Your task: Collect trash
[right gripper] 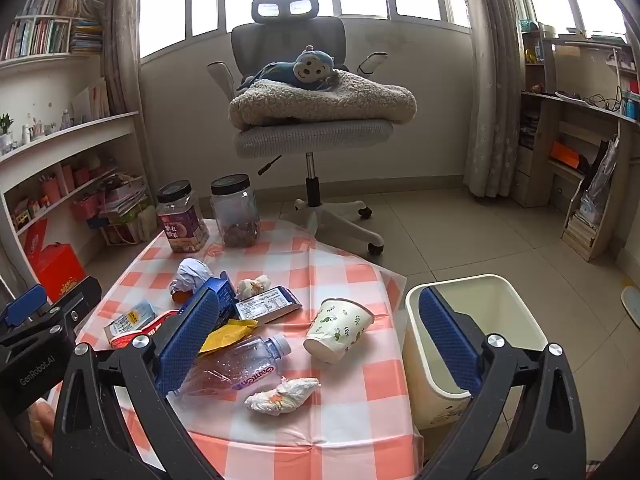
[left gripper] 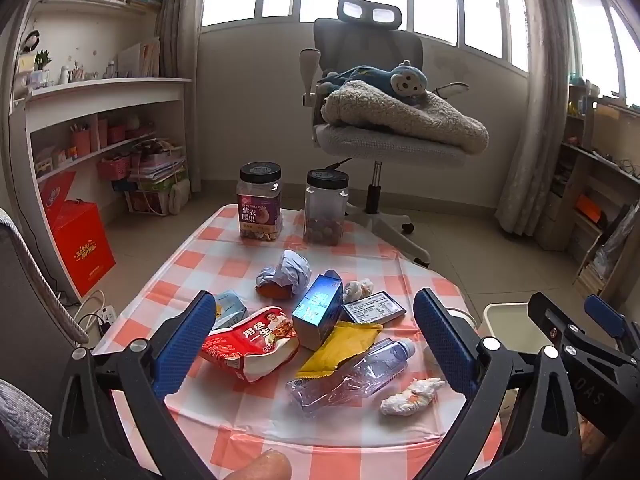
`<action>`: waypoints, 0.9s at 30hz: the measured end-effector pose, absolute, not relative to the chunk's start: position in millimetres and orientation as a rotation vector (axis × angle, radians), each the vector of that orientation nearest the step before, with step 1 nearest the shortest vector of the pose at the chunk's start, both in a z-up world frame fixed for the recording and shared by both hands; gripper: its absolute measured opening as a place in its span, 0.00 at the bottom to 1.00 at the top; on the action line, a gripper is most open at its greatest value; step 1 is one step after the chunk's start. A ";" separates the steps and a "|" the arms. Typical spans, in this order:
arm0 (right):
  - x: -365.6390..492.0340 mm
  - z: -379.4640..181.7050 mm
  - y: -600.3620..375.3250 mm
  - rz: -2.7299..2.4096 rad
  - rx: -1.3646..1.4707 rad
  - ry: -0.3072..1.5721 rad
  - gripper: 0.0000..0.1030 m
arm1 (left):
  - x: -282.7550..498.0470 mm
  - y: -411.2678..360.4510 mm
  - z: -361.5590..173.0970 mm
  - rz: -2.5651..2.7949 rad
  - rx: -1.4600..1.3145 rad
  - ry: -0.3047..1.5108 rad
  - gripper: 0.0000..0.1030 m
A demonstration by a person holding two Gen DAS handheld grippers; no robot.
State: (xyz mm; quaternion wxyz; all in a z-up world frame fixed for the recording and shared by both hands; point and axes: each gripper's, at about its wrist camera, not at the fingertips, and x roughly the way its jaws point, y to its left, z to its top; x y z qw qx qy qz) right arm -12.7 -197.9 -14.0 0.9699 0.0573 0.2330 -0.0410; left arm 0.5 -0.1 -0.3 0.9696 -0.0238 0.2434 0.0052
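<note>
Trash lies on a table with an orange-and-white checked cloth [left gripper: 256, 420]. It includes a red snack bag [left gripper: 250, 346], a blue carton [left gripper: 318, 312], a yellow wrapper [left gripper: 340, 346], a clear plastic bottle [left gripper: 352, 376], a crumpled tissue [left gripper: 410, 396] and a tipped paper cup [right gripper: 340, 330]. My left gripper [left gripper: 316, 300] hovers open above the near edge, framing the pile with nothing between its fingers. My right gripper [right gripper: 318, 296] is open too, over the table's right side, holding nothing. A cream waste bin [right gripper: 472, 320] stands on the floor just right of the table.
Two black-lidded jars [left gripper: 260, 204] [left gripper: 325, 208] stand at the table's far edge. Behind them is a grey office chair [left gripper: 372, 80] with a blanket and a plush toy on it. Shelves line both walls, and a red box [left gripper: 80, 248] sits on the floor at left.
</note>
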 end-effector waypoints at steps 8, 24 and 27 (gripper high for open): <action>-14.5 -10.7 -196.9 -0.087 0.100 0.453 0.93 | 0.9 -3.8 1.5 0.014 -0.056 0.486 0.93; -12.6 -14.4 -197.1 -0.085 0.103 0.459 0.93 | 3.8 2.4 -2.3 0.002 -0.069 0.487 0.93; -12.3 -17.3 -199.7 -0.087 0.105 0.459 0.93 | 3.4 0.3 -1.8 0.002 -0.069 0.487 0.93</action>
